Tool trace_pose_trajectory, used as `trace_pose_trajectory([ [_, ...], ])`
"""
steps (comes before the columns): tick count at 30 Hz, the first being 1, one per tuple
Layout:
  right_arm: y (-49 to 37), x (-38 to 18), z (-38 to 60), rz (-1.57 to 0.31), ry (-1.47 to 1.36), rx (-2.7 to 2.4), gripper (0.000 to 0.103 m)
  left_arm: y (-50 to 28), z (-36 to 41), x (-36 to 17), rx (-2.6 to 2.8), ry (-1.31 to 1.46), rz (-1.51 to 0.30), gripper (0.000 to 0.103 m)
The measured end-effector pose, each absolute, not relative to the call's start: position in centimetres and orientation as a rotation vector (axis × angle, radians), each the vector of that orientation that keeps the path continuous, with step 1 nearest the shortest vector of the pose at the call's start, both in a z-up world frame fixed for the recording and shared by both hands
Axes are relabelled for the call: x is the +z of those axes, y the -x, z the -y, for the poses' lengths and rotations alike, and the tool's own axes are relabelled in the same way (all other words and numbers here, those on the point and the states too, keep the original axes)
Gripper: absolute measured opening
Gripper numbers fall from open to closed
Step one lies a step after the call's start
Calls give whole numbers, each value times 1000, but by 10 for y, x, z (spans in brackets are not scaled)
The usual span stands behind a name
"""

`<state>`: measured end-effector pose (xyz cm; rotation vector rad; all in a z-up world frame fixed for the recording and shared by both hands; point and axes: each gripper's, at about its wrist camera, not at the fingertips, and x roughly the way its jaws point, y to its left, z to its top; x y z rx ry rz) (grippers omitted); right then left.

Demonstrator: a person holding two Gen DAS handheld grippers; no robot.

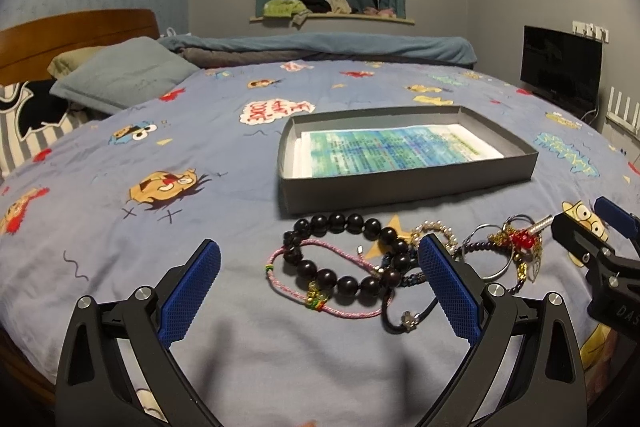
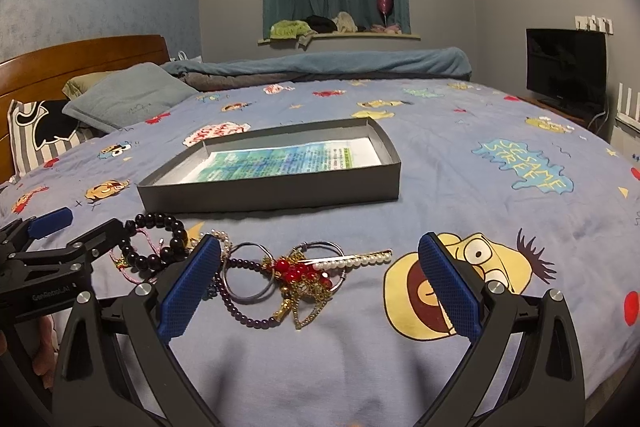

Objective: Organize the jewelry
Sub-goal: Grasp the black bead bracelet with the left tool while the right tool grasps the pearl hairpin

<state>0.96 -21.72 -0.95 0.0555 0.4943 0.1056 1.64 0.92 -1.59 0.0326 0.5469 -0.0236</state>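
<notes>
A pile of jewelry lies on the blue cartoon bedsheet in front of a shallow grey box (image 1: pixel 400 183) lined with a printed sheet. The pile holds a dark bead bracelet (image 1: pixel 340 251), a pink cord bracelet (image 1: pixel 288 287), a black cord with a charm (image 1: pixel 404 321) and a red-and-gold ornament (image 1: pixel 520 241). My left gripper (image 1: pixel 320 287) is open and empty, with the bead bracelet between its fingers. My right gripper (image 2: pixel 320 283) is open and empty around the red-and-gold ornament (image 2: pixel 304 275), silver rings (image 2: pixel 244 275), a pearl hairpin (image 2: pixel 360 259) and a purple bead strand (image 2: pixel 240 315). The box (image 2: pixel 280 195) lies beyond.
Pillows (image 1: pixel 120 75) and a wooden headboard (image 1: pixel 72 35) are at the back left. A folded blue blanket (image 1: pixel 320 47) lies along the far side of the bed. A black TV (image 1: pixel 560 67) stands at the right. The right gripper also shows in the left wrist view (image 1: pixel 592 231).
</notes>
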Motion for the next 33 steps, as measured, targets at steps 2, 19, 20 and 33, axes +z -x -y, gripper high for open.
trace_pose_trajectory([
  [2, -13, -7, 221, -523, -74, 105, 98, -17, -14, -13, -24, -37, -549, 98],
  [19, -34, 0, 245, -608, 52, 209, 98, -45, -54, -17, -74, -100, -677, 98],
  [20, -36, -2, 245, -612, 54, 208, 98, -48, -55, -17, -92, -81, -685, 98],
  [33, -54, -19, 257, -689, 17, 190, 76, -65, -47, -26, -118, -87, -700, 90],
])
